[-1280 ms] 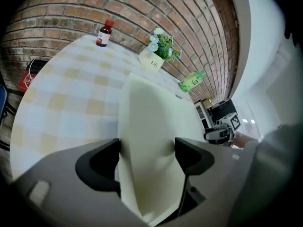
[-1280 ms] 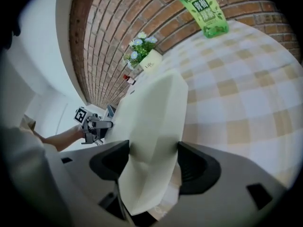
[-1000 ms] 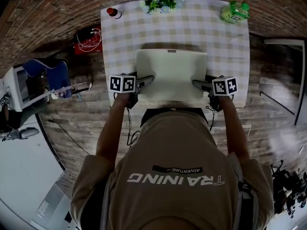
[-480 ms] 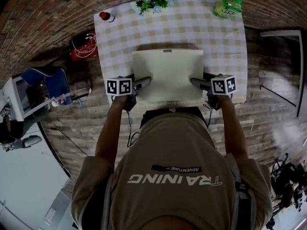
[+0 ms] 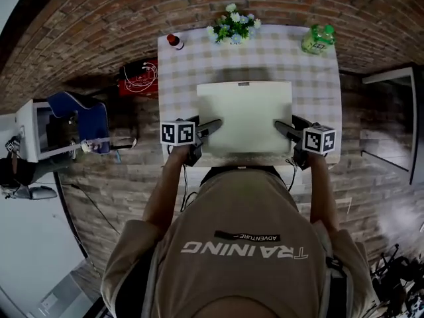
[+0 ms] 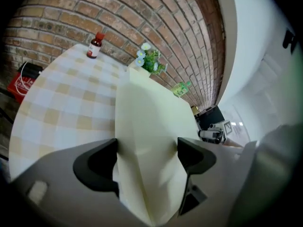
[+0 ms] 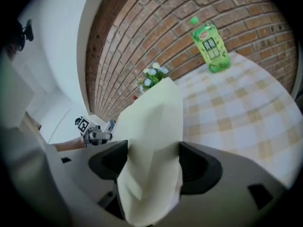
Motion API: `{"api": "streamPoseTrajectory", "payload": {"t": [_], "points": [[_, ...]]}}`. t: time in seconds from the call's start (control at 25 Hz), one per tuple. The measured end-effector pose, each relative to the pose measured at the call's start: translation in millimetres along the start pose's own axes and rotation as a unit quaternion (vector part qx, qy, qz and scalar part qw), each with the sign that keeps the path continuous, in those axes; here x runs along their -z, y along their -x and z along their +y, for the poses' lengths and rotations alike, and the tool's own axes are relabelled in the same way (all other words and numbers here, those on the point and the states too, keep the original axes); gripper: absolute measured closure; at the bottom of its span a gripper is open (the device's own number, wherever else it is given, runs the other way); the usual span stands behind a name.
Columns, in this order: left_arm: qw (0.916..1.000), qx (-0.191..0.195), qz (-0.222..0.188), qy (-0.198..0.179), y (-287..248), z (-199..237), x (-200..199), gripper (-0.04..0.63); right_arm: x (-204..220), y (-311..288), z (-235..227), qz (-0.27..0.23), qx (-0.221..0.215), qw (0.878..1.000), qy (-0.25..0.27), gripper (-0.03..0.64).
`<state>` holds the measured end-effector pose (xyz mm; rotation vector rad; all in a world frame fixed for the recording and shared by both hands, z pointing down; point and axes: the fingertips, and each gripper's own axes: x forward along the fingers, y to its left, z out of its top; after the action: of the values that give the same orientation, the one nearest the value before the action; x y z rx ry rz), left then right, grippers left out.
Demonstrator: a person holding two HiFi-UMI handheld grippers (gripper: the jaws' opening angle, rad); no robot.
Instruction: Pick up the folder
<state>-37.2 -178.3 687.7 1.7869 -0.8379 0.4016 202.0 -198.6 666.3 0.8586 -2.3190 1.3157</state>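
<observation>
A cream folder (image 5: pixel 245 114) is held flat above the checked table (image 5: pixel 179 78), near its front edge. My left gripper (image 5: pixel 211 126) grips the folder's left edge and my right gripper (image 5: pixel 283 128) grips its right edge. In the left gripper view the folder (image 6: pixel 147 136) fills the gap between both jaws of the left gripper (image 6: pixel 147 155). Likewise, the right gripper view shows the folder (image 7: pixel 151 141) pinched by the right gripper (image 7: pixel 152 167). The folder casts a shadow on the cloth behind it.
Along the table's far edge stand a small red-capped bottle (image 5: pixel 174 41), a flower bunch (image 5: pixel 233 27) and a green bottle (image 5: pixel 317 38). A red box (image 5: pixel 138 77) and a blue chair (image 5: pixel 78 116) sit on the floor at left. A brick wall lies beyond.
The folder stays clamped in both grippers. The whole scene has shifted in the head view, right and downward, with the head's movement; the grippers hold their places on the folder's edges.
</observation>
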Motion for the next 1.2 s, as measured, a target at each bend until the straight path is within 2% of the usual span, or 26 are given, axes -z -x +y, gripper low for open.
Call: {"api": "streamPoseTrajectory", "payload": {"t": [0.08,0.2,0.36,0.52,0.76,1.0,1.2], "points": [[0.9994,-0.002,-0.025,-0.024,10.3,-12.1,-14.3,0.21,-18.4,7.4,12.0,-0.014,-0.002,0.999,0.03,0.314],[0.997,0.0,-0.059,-0.051,31.0,-30.6,-33.4,0.21,-39.7,20.7,31.0,-0.039,-0.008,0.998,0.048,0.313],[0.9886,-0.008,-0.111,-0.102,60.0,-52.1,-75.1,0.21,-85.3,29.7,58.4,-0.072,-0.017,0.992,0.106,0.314],[0.9756,-0.027,-0.162,-0.146,88.9,-70.3,-124.7,0.21,-138.7,35.2,80.8,-0.107,-0.032,0.981,0.157,0.313],[0.9567,-0.035,-0.215,-0.193,135.1,-95.0,-168.3,0.21,-190.9,45.4,125.0,-0.152,-0.048,0.964,0.215,0.314],[0.9308,-0.044,-0.269,-0.243,183.2,-130.1,-215.9,0.21,-249.4,67.3,174.0,-0.191,-0.058,0.937,0.288,0.313],[0.9105,-0.056,-0.298,-0.281,212.5,-152.4,-241.8,0.21,-280.5,80.4,203.2,-0.209,-0.057,0.917,0.334,0.314]]}}
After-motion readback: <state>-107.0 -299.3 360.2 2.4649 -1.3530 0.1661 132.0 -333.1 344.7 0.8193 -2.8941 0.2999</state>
